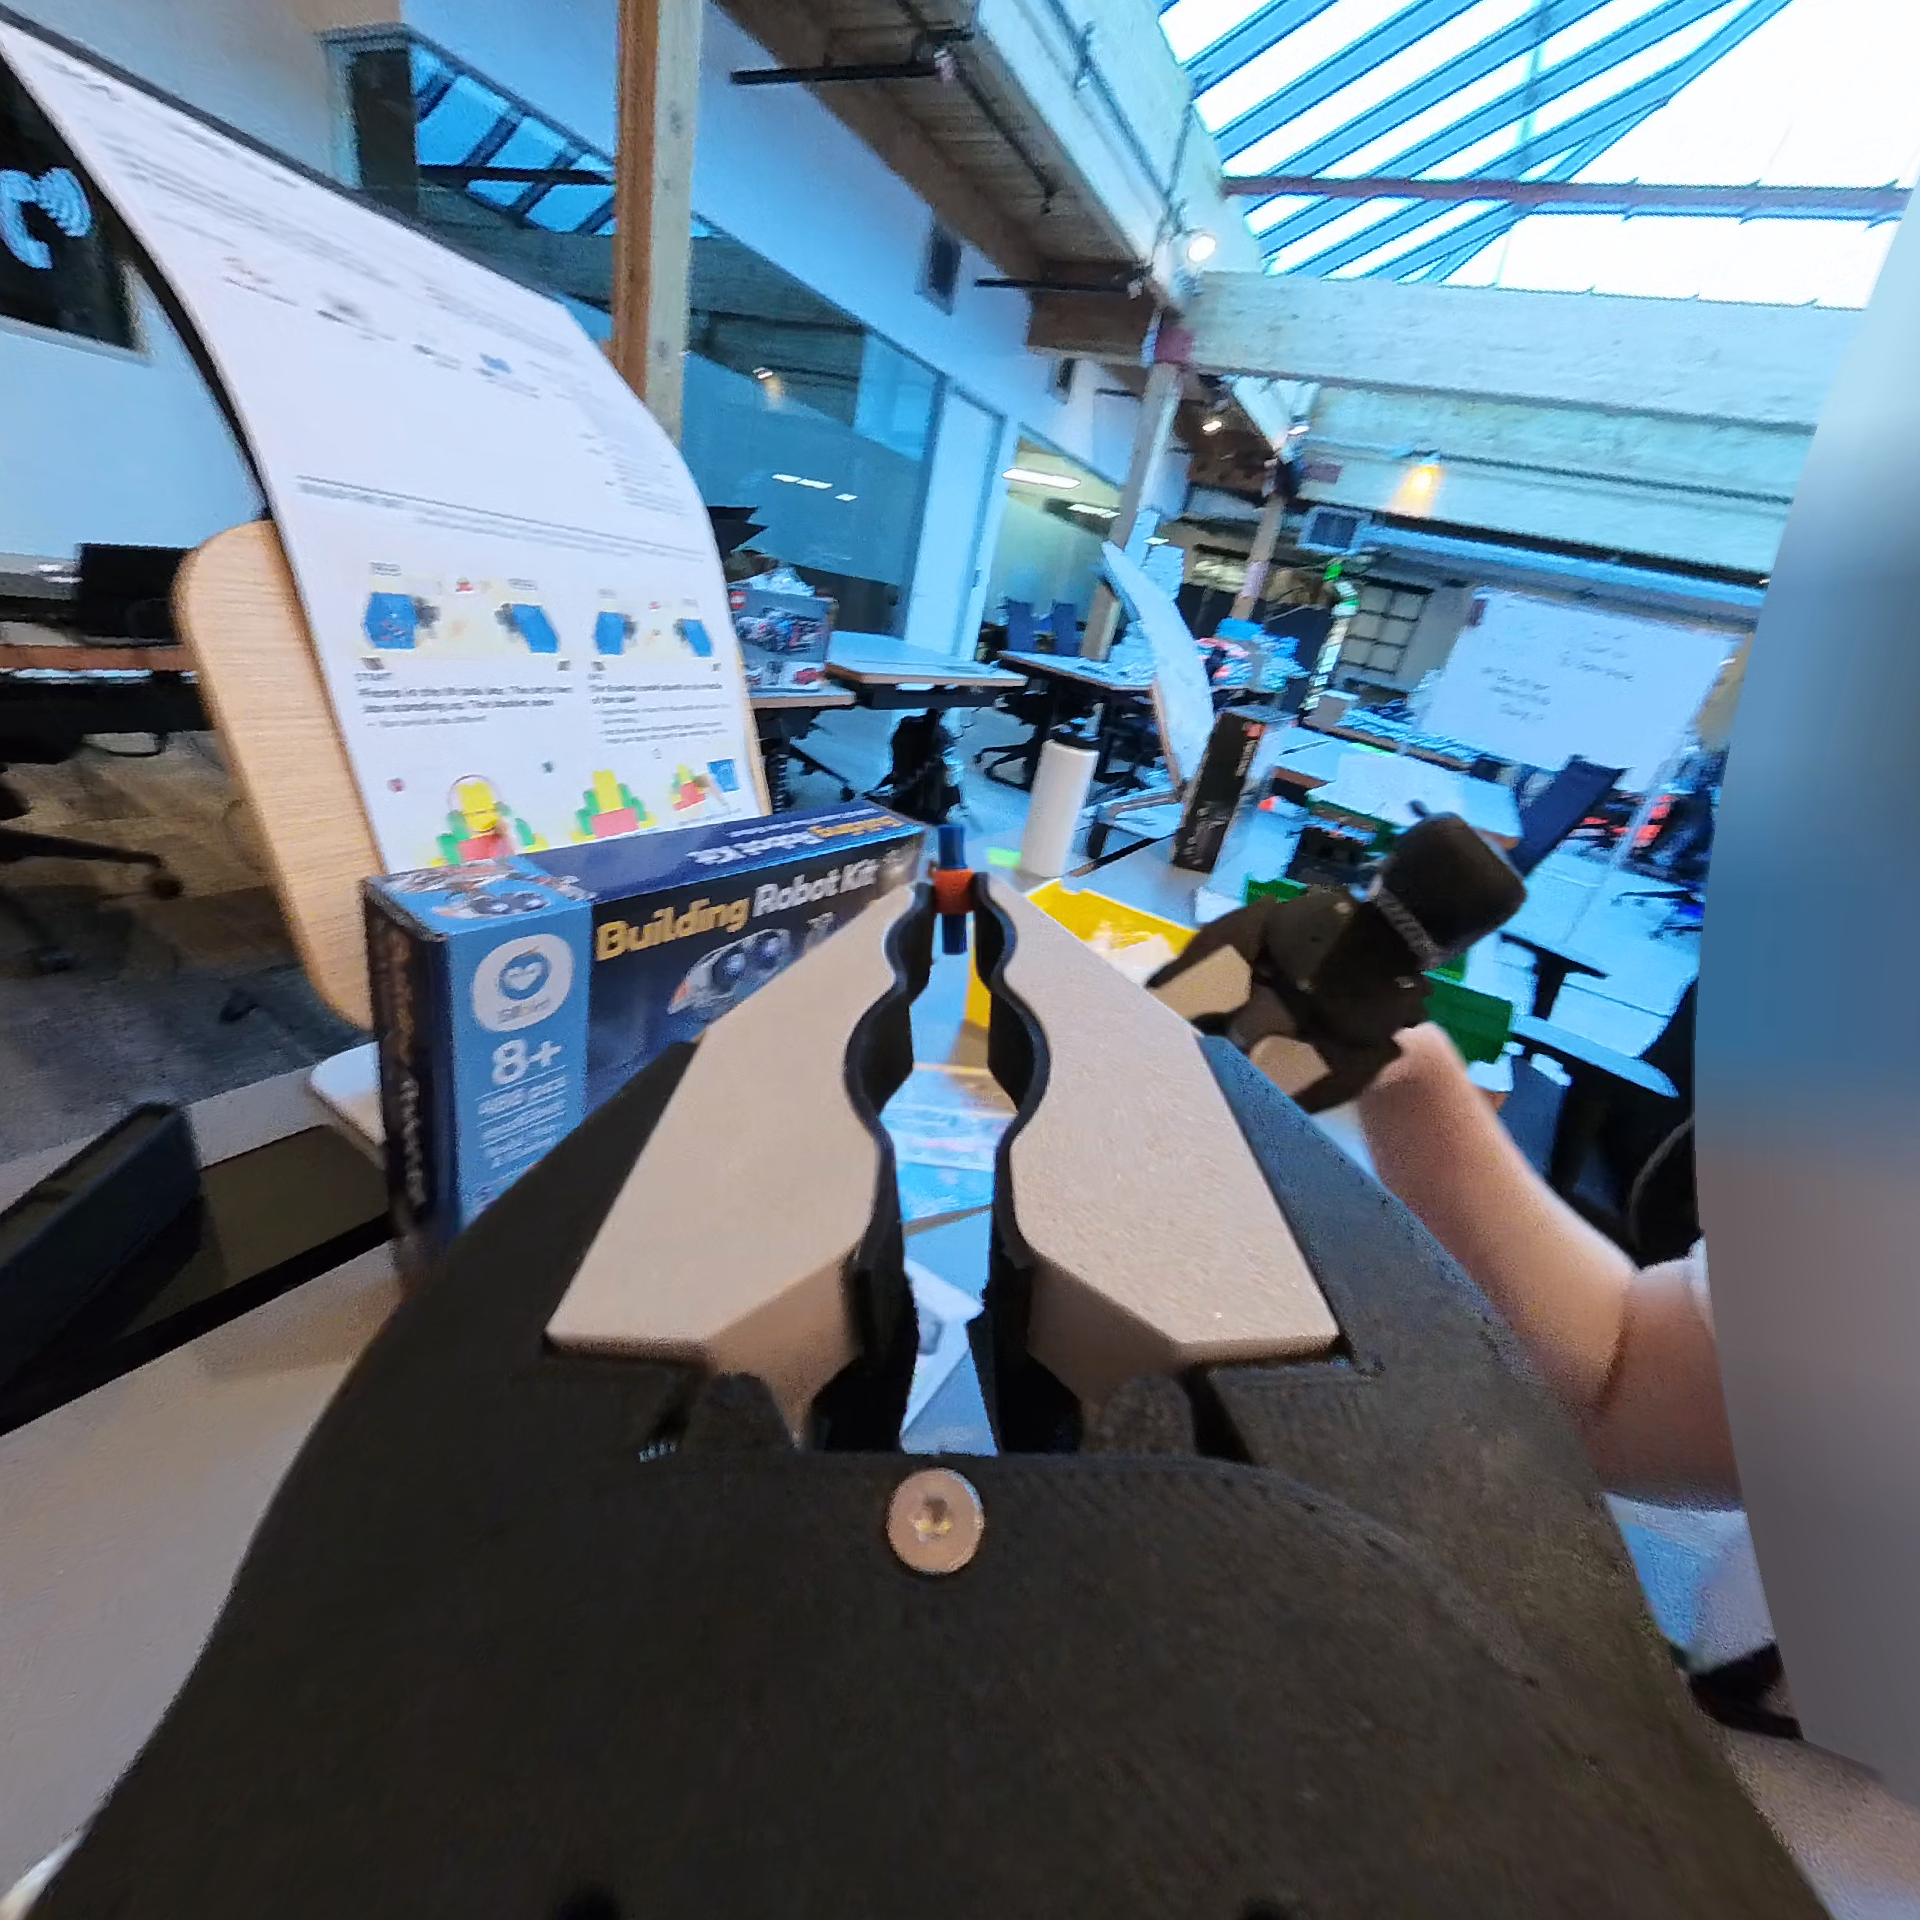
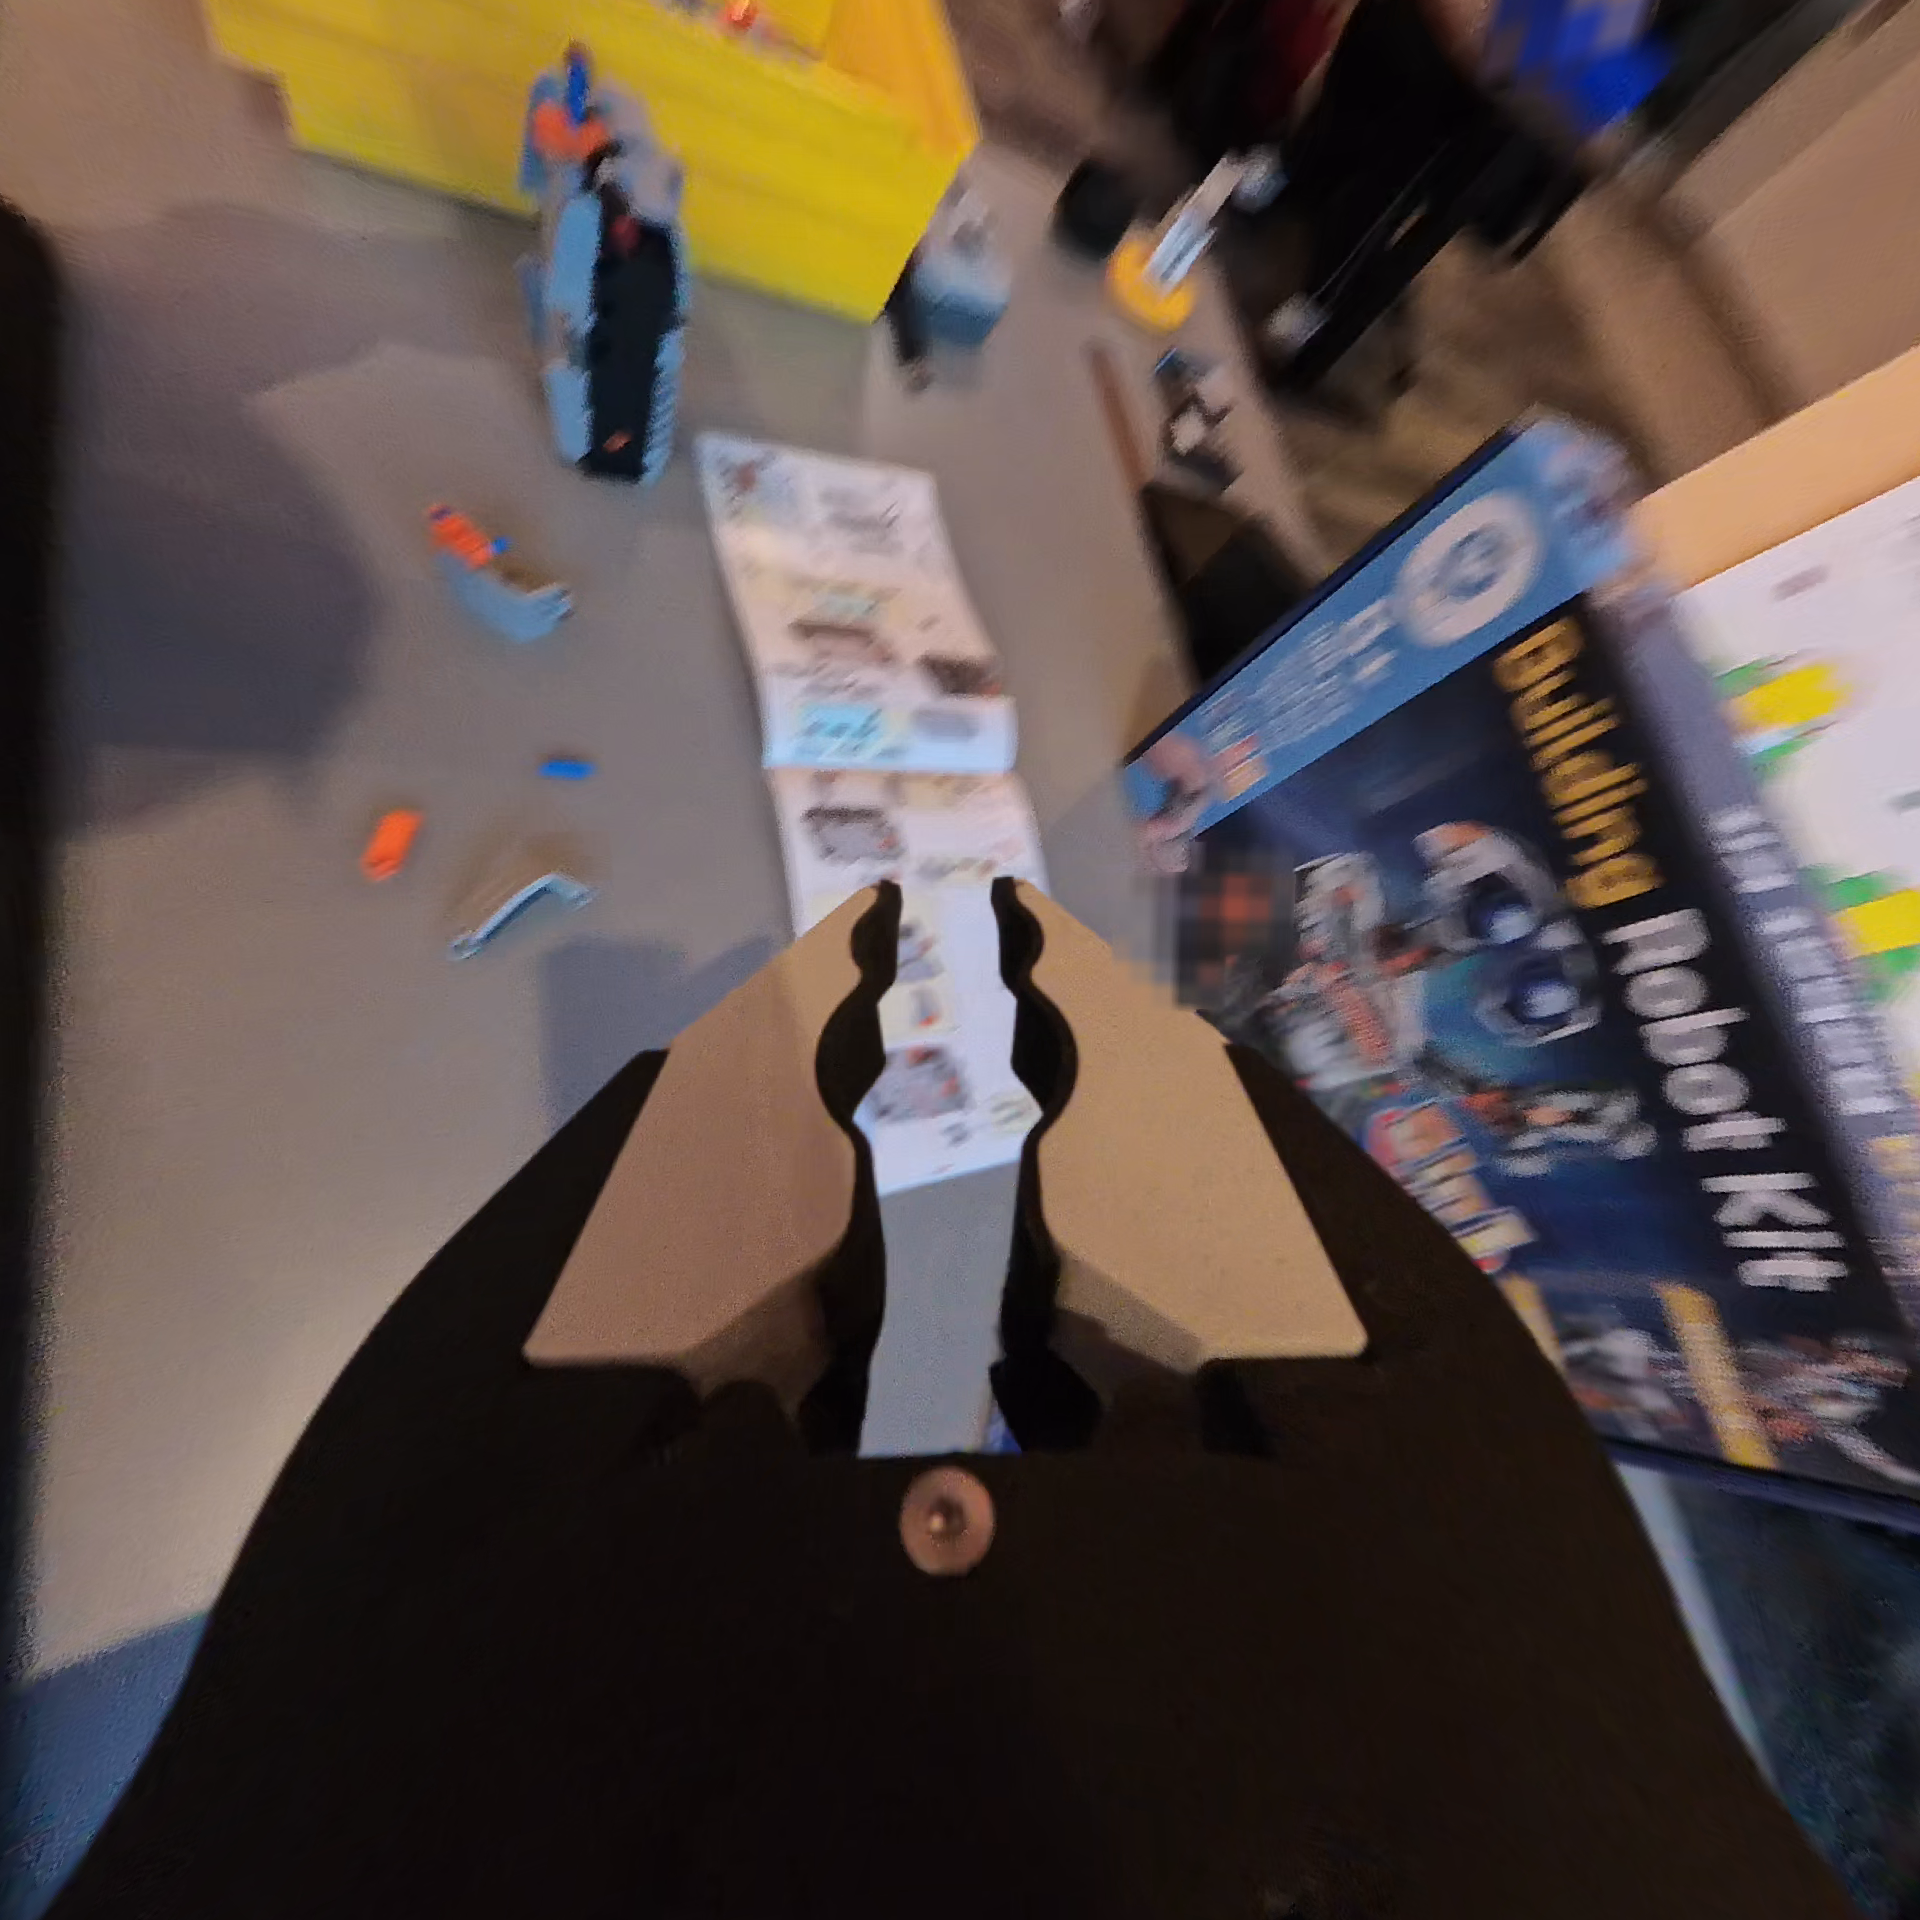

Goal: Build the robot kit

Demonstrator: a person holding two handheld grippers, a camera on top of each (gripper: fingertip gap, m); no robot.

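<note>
My left gripper [image 1: 951, 902] is shut on a small orange and blue building piece [image 1: 951, 896], pinched upright at its fingertips and held above the table. My right gripper [image 2: 943, 896] stands a little open and empty over an unfolded instruction sheet [image 2: 862, 644] on the grey table. It also shows in the left wrist view [image 1: 1226, 987], held by a hand to the right of my left gripper. A blue kit box [image 1: 644, 966] stands just left of my left gripper and lies right of the right one [image 2: 1507, 987].
A yellow bin [image 2: 727, 135] sits at the far side, also behind my left fingertips [image 1: 1101, 914]. A grey and black upright model [image 2: 613, 312] stands before it. Loose parts lie left: an orange piece [image 2: 390, 842], a blue pin [image 2: 566, 769], grey pieces [image 2: 509, 597]. A printed sheet [image 1: 468, 520] leans on a wooden board. Spacing between my two grippers at the tips: around 20 centimeters. About 20 centimeters separates my right fingertips from the blue pin [image 2: 566, 769].
</note>
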